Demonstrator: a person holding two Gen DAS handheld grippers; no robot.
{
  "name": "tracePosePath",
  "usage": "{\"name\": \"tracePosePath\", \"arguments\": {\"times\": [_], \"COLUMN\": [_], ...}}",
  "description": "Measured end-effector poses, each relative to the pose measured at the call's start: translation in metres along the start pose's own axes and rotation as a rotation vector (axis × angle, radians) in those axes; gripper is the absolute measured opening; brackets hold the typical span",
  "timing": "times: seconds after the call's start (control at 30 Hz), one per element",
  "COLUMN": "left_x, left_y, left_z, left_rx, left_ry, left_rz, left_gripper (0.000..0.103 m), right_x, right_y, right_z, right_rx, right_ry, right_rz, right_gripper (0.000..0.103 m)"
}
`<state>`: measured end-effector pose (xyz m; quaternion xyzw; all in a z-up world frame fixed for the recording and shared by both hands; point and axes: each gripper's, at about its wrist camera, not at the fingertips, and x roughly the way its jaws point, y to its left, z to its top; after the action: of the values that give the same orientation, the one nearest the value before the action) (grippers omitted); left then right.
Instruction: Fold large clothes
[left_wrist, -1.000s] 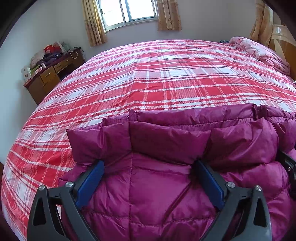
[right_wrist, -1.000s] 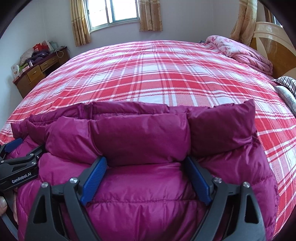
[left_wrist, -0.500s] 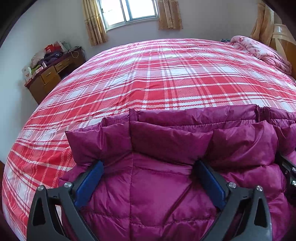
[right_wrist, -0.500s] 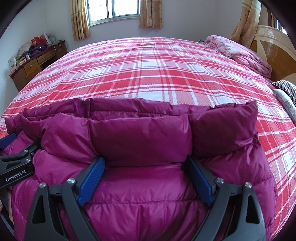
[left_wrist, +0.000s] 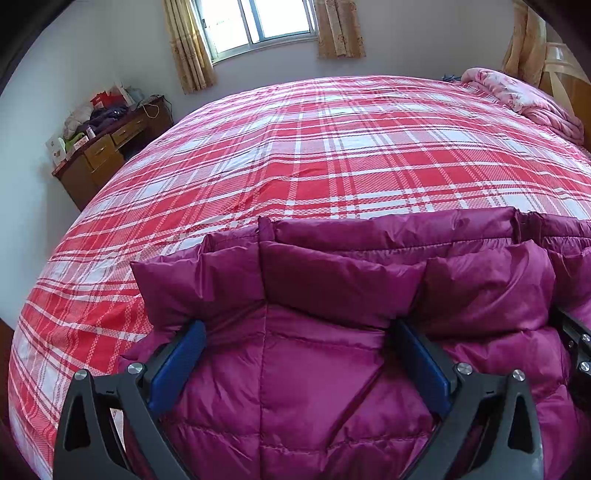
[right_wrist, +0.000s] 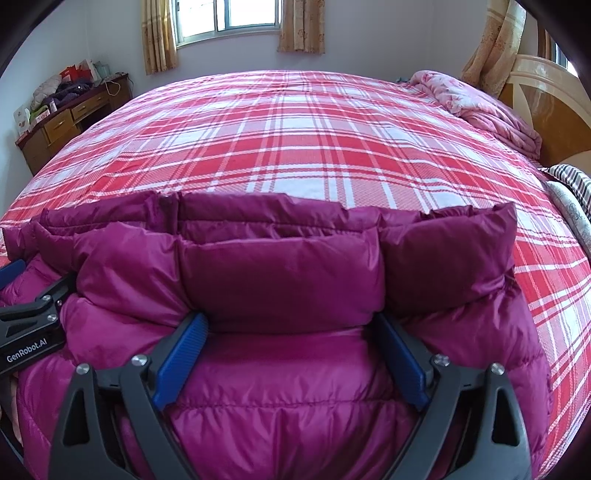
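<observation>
A magenta quilted down jacket (left_wrist: 332, 362) lies on the near part of the red plaid bed (left_wrist: 332, 155); it also shows in the right wrist view (right_wrist: 288, 280). My left gripper (left_wrist: 299, 332) is wide open, its blue pads on either side of a puffy panel near the jacket's left end. My right gripper (right_wrist: 291, 325) is wide open too, straddling a panel near the jacket's right end. The fingertips of both are buried under the puffy fold. The left gripper's body (right_wrist: 26, 332) shows at the left edge of the right wrist view.
A wooden desk (left_wrist: 107, 151) with clutter stands against the far left wall. A pink quilt (right_wrist: 480, 107) lies bunched at the far right by the wooden headboard (right_wrist: 546, 107). A striped pillow (right_wrist: 569, 188) lies at the right edge. The plaid sheet stretches beyond the jacket.
Both grippers have moved a little down and forward over the jacket; the jaws stay wide open and the jacket's fold has barely shifted.
</observation>
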<state>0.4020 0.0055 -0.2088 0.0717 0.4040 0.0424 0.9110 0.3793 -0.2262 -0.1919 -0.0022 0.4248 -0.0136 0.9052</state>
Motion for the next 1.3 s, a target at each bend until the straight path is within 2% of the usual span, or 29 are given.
{"name": "tracePosePath", "arguments": {"times": [0.23,0.37,0.5,0.63,1.03,1.2,1.3], "left_x": [-0.001,-0.003,-0.004,-0.003,-0.003,-0.003,-0.003], "left_y": [-0.001,0.000,0.001,0.001,0.001,0.001,0.002], "left_z": [-0.001,-0.003,-0.003,-0.002,-0.002,-0.002,-0.001], "left_rx": [0.008,0.009,0.007,0.003,-0.001,0.001,-0.003], "left_ry": [-0.007,-0.012,-0.013,-0.014,-0.014,-0.016,-0.017], "left_rz": [0.013,0.015,0.013,0.009,0.004,0.005,0.001], "left_gripper": [0.102,0.102,0.102,0.102,0.102,0.102,0.102], "right_x": [0.001,-0.015,-0.048,-0.053,-0.025,-0.031,-0.055], "right_y": [0.001,0.001,0.008,0.027,0.035,0.032,0.035], "right_z": [0.001,-0.001,-0.008,-0.019,-0.026,-0.028,-0.040], "right_rx": [-0.002,-0.004,0.015,-0.021,-0.057,-0.060,-0.058], "right_ry": [0.006,-0.012,-0.078,-0.085,-0.047,-0.045,-0.077], "right_rz": [-0.003,0.003,0.072,0.101,0.027,0.032,0.019], "right_gripper": [0.095,0.095,0.095,0.095,0.102,0.102,0.102]}}
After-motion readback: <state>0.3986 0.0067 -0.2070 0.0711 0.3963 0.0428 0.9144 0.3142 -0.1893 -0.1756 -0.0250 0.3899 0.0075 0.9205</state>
